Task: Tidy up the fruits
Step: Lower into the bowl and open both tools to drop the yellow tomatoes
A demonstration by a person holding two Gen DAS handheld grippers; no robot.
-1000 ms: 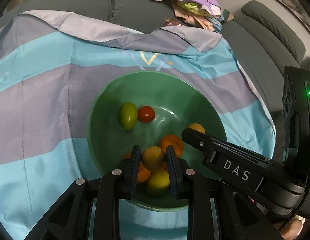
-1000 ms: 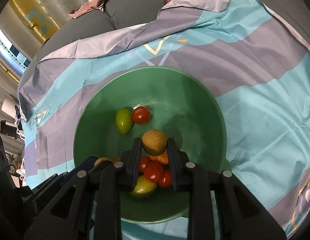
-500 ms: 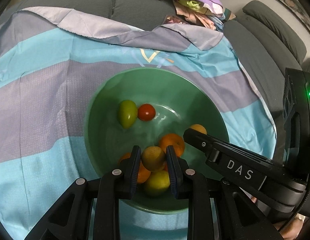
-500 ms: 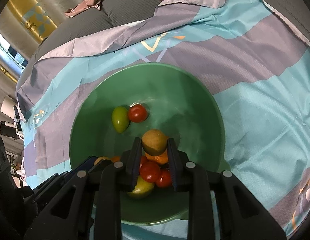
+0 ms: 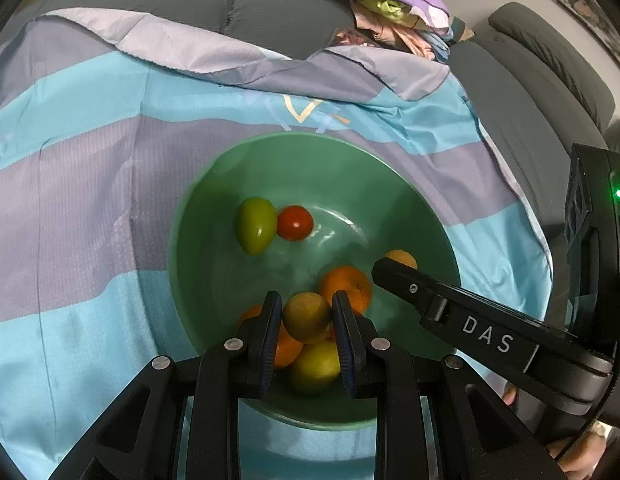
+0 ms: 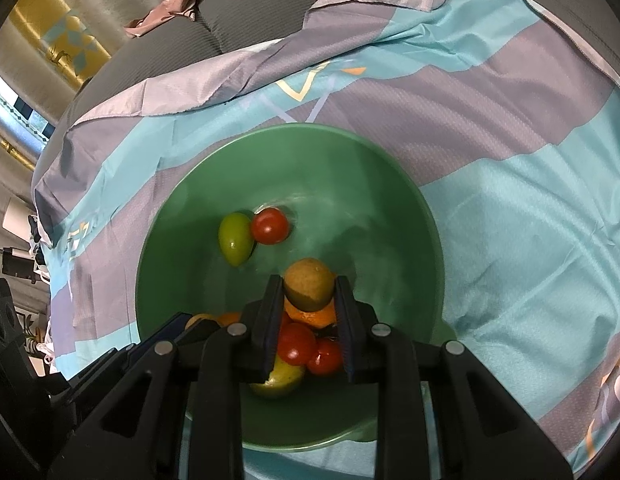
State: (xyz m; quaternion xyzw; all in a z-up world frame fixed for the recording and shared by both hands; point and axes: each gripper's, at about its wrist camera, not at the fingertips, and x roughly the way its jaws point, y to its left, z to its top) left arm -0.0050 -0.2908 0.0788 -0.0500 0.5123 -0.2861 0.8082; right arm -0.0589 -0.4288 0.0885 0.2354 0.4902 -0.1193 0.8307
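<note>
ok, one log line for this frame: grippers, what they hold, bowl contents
left gripper: shut on yellow-green fruit | right gripper: shut on brown fruit | green bowl: tomatoes, oranges, green fruit

The green bowl [image 6: 405,208] sits slightly higher in the right wrist view than before. The green fruit [image 6: 234,238] and red tomato [image 6: 270,225] shift likewise.

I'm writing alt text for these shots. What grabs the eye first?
A green bowl of mixed fruit sits on a blue and purple striped cloth. Above it, the left gripper pinches a yellowish fruit, and the right gripper pinches a brownish fruit.
</note>
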